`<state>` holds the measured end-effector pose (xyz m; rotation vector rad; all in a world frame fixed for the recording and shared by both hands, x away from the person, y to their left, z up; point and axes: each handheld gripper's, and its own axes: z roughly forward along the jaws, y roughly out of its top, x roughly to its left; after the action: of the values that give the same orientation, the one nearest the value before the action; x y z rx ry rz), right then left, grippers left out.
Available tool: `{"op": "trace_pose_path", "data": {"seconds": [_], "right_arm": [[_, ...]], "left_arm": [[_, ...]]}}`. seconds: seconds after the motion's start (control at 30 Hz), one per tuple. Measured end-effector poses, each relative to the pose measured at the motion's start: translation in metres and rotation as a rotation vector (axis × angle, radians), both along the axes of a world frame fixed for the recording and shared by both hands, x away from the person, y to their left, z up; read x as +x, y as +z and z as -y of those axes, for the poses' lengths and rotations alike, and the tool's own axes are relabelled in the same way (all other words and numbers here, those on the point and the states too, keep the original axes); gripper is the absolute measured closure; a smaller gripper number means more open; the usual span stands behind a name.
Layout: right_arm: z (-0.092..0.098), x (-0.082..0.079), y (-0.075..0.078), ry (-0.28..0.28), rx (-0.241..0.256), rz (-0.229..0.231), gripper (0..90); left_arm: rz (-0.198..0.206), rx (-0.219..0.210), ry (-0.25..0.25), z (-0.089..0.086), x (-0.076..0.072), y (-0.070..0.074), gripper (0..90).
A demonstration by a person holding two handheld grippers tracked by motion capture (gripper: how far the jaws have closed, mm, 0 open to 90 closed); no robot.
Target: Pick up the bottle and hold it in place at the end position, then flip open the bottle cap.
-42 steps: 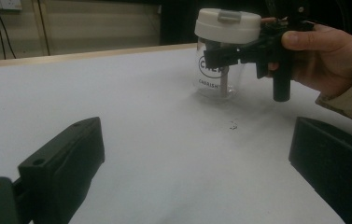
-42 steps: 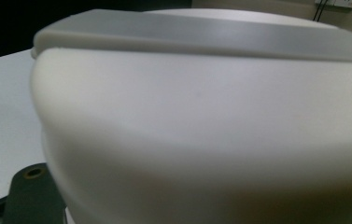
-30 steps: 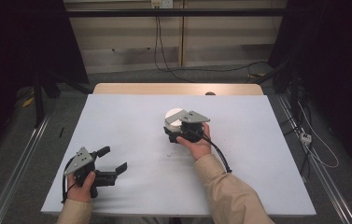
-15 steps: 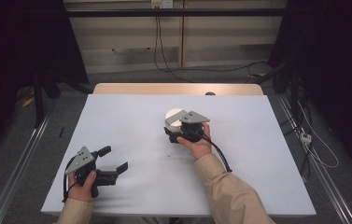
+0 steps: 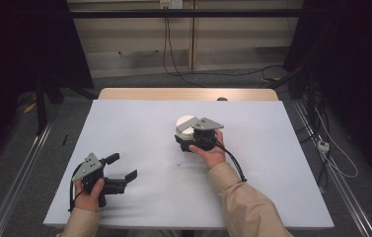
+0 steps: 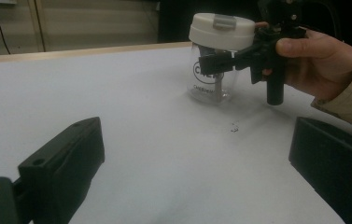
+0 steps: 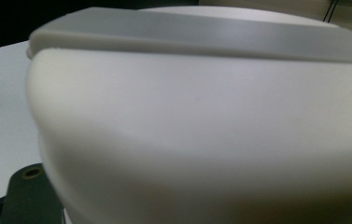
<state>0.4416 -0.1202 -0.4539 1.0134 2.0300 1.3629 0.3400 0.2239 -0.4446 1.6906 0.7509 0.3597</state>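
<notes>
Jar (image 6: 213, 70) upright, white lid (image 6: 221, 28) on top.

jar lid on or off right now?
On. The white lid sits flat across the top of the clear jar, which stands upright on the table; the right gripper is at the jar just under it.
</notes>
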Motion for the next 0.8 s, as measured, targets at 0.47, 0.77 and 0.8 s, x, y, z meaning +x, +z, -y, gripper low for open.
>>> {"op": "trace_pose_path", "data": {"seconds": [0.47, 0.77, 0.8], "right_arm": [[0.003, -0.002, -0.002, 0.018, -0.002, -0.009, 18.3], [0.003, -0.002, -0.002, 0.017, -0.001, -0.012, 18.3], [0.003, -0.002, -0.002, 0.017, -0.001, -0.012, 18.3]], "left_arm": [[-0.028, -0.015, -0.013, 0.013, 0.012, 0.008, 3.8], [-0.076, 0.007, -0.015, 0.028, 0.022, 0.017, 6.6], [-0.076, 0.007, -0.015, 0.028, 0.022, 0.017, 6.6]]}}
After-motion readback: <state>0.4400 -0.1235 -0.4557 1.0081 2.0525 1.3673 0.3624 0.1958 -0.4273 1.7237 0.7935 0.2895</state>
